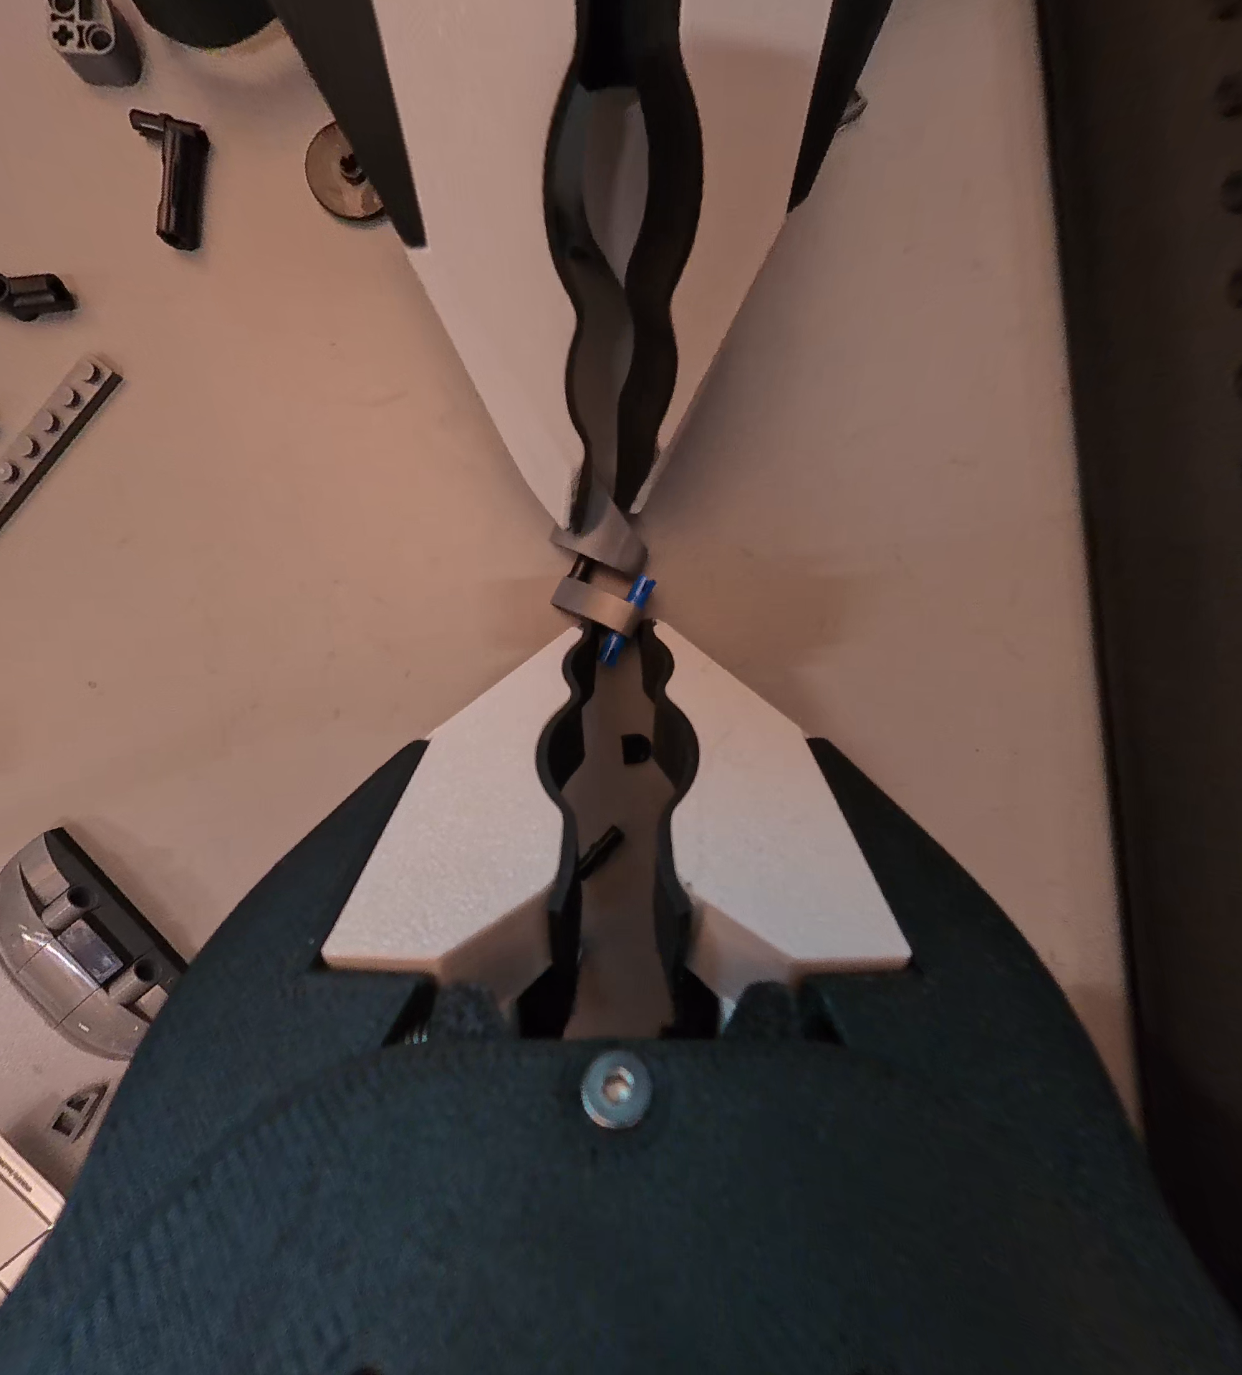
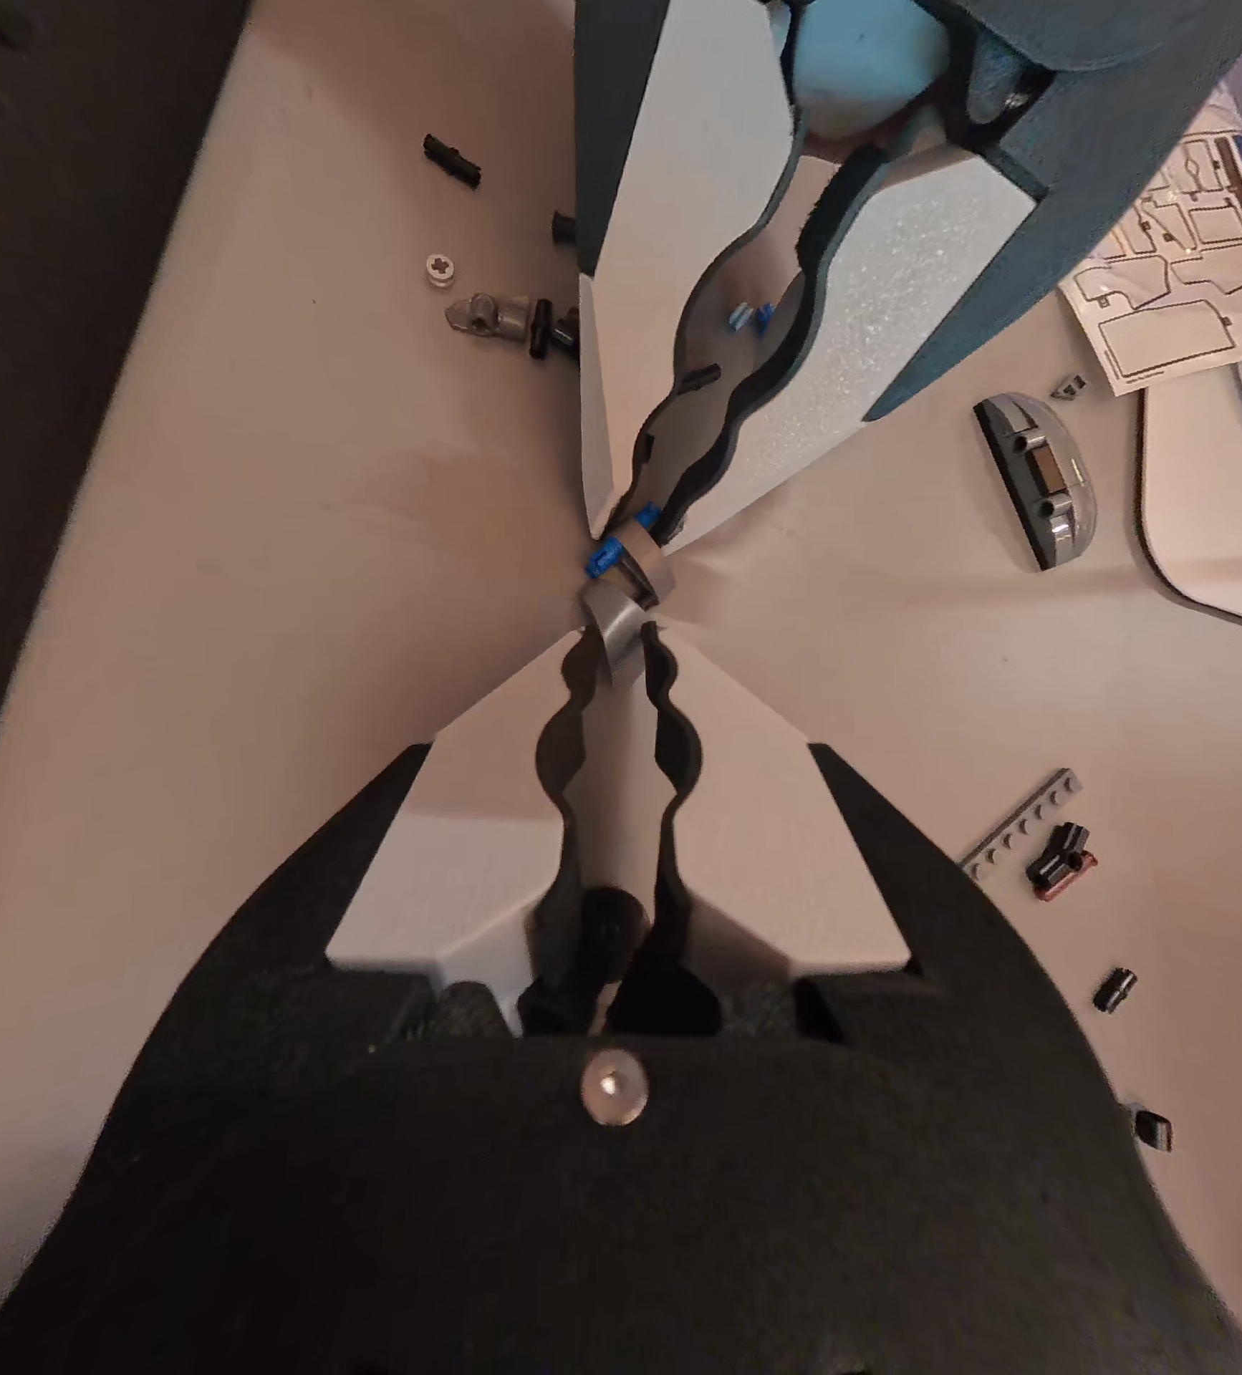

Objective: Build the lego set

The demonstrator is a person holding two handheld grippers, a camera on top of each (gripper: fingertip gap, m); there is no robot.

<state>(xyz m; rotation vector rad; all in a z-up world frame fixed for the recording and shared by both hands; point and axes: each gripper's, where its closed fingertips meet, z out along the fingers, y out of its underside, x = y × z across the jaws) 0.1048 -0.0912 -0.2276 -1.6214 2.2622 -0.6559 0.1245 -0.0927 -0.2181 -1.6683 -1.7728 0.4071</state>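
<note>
Two claws meet tip to tip above the desk (image 1: 231,670), sharing a small grey lego assembly between them.

Left claw (image 1: 614,640): fingers nearly together, tips pinched on the blue pin (image 1: 622,621) that runs through a grey connector (image 1: 592,604). Right claw (image 2: 614,632): fingers drawn in tight, clamped on the second grey connector (image 2: 614,621) of the same assembly. The two grey pieces touch, joined by a black axle, held clear of the desk surface. Loose parts lie apart from the claws: a long grey studded plate (image 1: 26,465) and black angled connectors (image 1: 11,290) toward the desk's side, a curved grey-and-black sub-assembly (image 2: 1042,476) near a printed sheet (image 2: 1191,283) at the desk's corner.
</note>
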